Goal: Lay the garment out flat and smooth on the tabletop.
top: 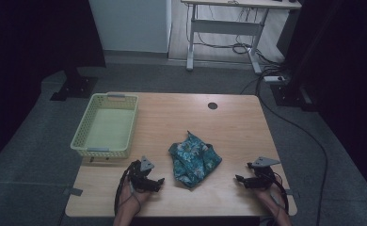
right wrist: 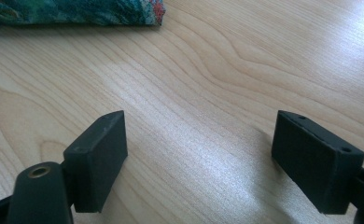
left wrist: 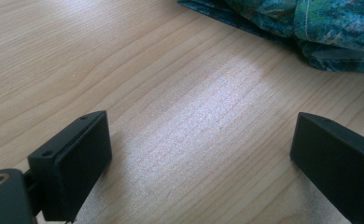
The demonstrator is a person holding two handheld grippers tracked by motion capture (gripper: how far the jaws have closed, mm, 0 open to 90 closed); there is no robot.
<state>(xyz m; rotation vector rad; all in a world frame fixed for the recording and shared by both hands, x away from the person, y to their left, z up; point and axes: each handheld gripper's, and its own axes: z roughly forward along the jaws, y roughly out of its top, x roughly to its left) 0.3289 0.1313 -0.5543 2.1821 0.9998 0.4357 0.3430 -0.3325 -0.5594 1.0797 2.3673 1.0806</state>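
Wooden table [top: 228, 127], crumpled cloth [top: 193, 159] lying diagonally

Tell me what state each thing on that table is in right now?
Patterned cloth: crumpled in a heap, untouched, between the two claws.
Yellow basket: upright, nothing inside.
Left claw: open, nothing between its jaws, low over the table.
Right claw: open, holding nothing, beside the cloth.

Cloth [top: 194, 159] mid-table [top: 238, 127]; basket [top: 107, 126] behind, left.

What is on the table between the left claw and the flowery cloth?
Nothing: bare wood separates the left claw from the cloth, seen in the high view.
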